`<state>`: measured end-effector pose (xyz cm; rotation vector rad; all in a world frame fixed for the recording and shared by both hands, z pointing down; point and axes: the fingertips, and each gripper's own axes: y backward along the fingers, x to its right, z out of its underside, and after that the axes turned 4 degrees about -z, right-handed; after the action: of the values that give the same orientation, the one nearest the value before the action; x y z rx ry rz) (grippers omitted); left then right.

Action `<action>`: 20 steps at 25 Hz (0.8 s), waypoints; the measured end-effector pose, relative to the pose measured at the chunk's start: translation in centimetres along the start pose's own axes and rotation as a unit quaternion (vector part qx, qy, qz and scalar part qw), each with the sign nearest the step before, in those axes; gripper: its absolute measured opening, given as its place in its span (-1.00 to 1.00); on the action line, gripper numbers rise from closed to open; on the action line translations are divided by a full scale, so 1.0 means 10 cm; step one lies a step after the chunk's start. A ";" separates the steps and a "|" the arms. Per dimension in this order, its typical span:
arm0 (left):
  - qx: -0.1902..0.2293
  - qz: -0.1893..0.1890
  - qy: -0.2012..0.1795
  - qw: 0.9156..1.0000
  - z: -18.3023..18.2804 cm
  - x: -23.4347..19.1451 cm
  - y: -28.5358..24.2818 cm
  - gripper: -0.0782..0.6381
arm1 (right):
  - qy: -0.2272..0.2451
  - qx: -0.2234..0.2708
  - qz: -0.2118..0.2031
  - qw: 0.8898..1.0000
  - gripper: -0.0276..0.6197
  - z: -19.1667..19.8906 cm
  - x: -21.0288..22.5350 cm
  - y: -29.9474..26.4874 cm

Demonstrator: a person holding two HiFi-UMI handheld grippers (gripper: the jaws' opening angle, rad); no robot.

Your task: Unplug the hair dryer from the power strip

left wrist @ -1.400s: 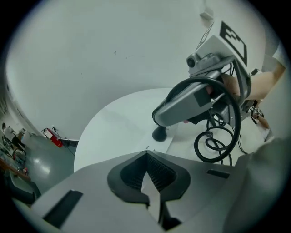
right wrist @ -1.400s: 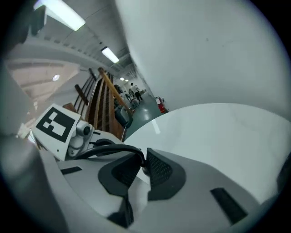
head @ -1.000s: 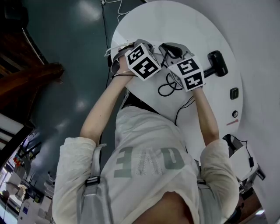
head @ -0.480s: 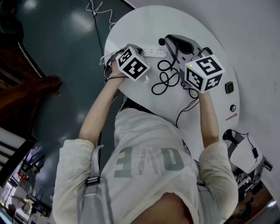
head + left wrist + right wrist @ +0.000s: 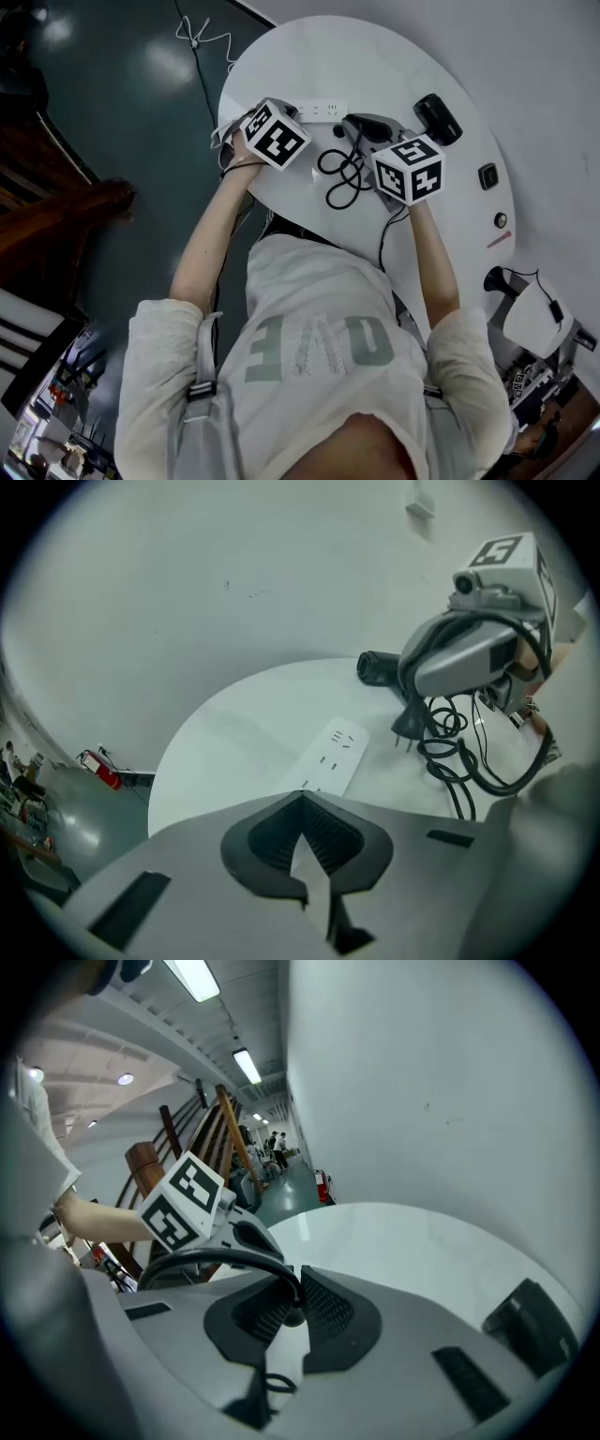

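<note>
The left gripper point(image 5: 305, 803) pinches the end of the white power strip point(image 5: 333, 757) by the table's point(image 5: 375, 66) edge. The right gripper point(image 5: 289, 1302) squeezes the black cord point(image 5: 225, 1262); the plug point(image 5: 410, 728) hangs free.

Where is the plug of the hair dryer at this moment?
In the left gripper view the plug is at the right, on its cord under the right claw, beside the far end of the power strip, out of its sockets.

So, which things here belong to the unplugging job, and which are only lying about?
Job: strip, in left hand-held gripper; cord, in right hand-held gripper; plug, already out; dryer.
Lying about: floor cable; red extinguisher.
</note>
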<state>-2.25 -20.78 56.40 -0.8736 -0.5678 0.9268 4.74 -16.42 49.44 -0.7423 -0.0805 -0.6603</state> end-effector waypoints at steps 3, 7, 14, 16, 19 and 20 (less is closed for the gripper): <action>0.001 0.003 0.003 1.000 -0.01 0.00 0.00 -0.76 | 0.022 -0.038 0.035 0.998 -0.81 0.26 0.12 0.01; 0.001 0.004 0.000 1.000 0.00 0.00 0.00 -0.76 | 0.055 -0.071 0.071 0.993 -0.81 0.49 0.21 0.07; 0.003 0.003 0.000 1.000 -0.01 0.01 0.00 -0.76 | 0.078 -0.084 0.050 0.992 -0.47 0.60 0.10 0.11; 0.003 0.002 -0.001 1.000 -0.01 0.01 0.00 -0.76 | 0.079 -0.087 0.047 0.992 -0.39 0.63 0.08 0.14; 0.003 0.002 -0.002 1.000 0.00 0.00 0.01 -0.76 | 0.077 -0.093 0.053 0.991 -0.35 0.70 0.10 0.20; 0.002 0.003 -0.002 1.000 0.00 0.00 0.01 -0.76 | 0.073 -0.091 0.056 0.992 -0.35 0.71 0.11 0.23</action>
<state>-2.29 -20.76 56.30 -0.8693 -0.5674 0.9354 8.09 -11.14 53.65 -0.8650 0.1576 -0.6174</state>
